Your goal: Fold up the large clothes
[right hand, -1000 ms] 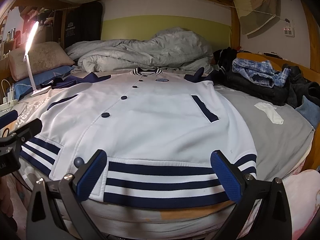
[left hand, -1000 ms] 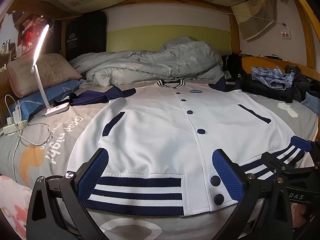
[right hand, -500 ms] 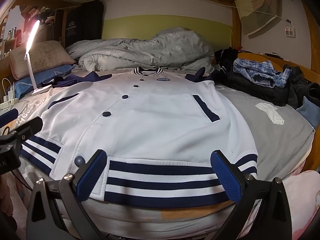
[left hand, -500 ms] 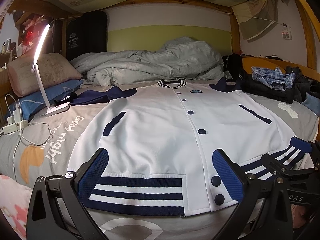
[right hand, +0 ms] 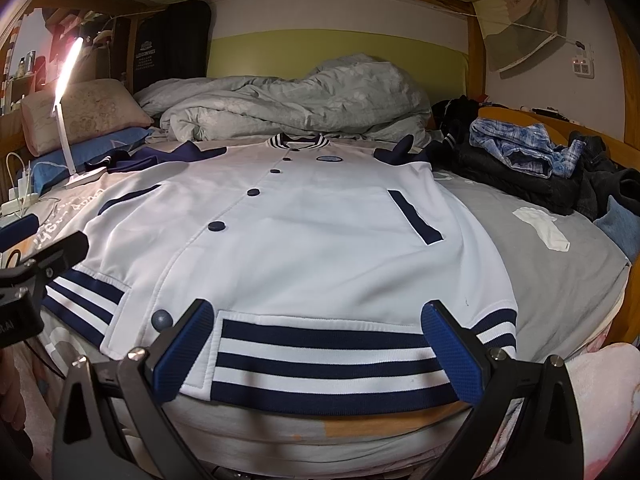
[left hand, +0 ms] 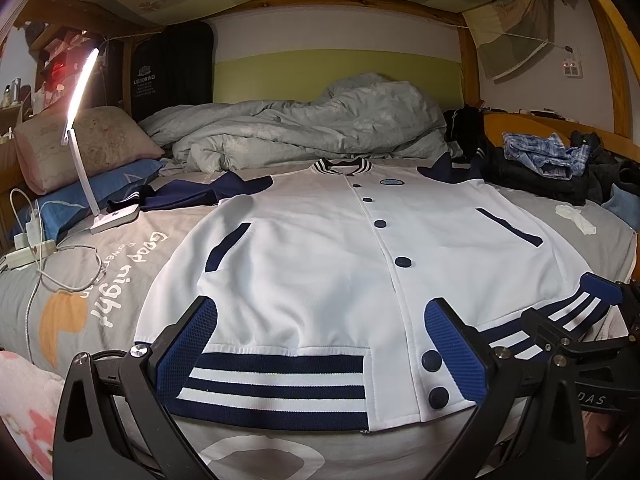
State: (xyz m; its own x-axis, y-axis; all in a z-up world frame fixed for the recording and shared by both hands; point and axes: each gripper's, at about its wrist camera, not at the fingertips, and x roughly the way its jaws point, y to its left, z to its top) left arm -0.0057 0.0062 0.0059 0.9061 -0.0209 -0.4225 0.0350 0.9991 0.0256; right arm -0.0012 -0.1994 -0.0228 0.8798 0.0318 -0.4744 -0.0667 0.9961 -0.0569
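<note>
A white varsity jacket with navy buttons, navy sleeves and a navy-striped hem lies flat and face up on the bed, collar toward the far wall. My left gripper hovers open over the left half of the hem, nothing between its blue pads. Over the right half of the hem my right gripper is likewise open and empty. In the left wrist view the right gripper's fingers show at the right edge. The left gripper's fingers appear at the left edge of the right wrist view.
A crumpled grey duvet lies behind the collar. A lit desk lamp, pillows, and cables with a charger are on the left. Dark clothes and a plaid shirt pile at the right, with a white cloth nearer.
</note>
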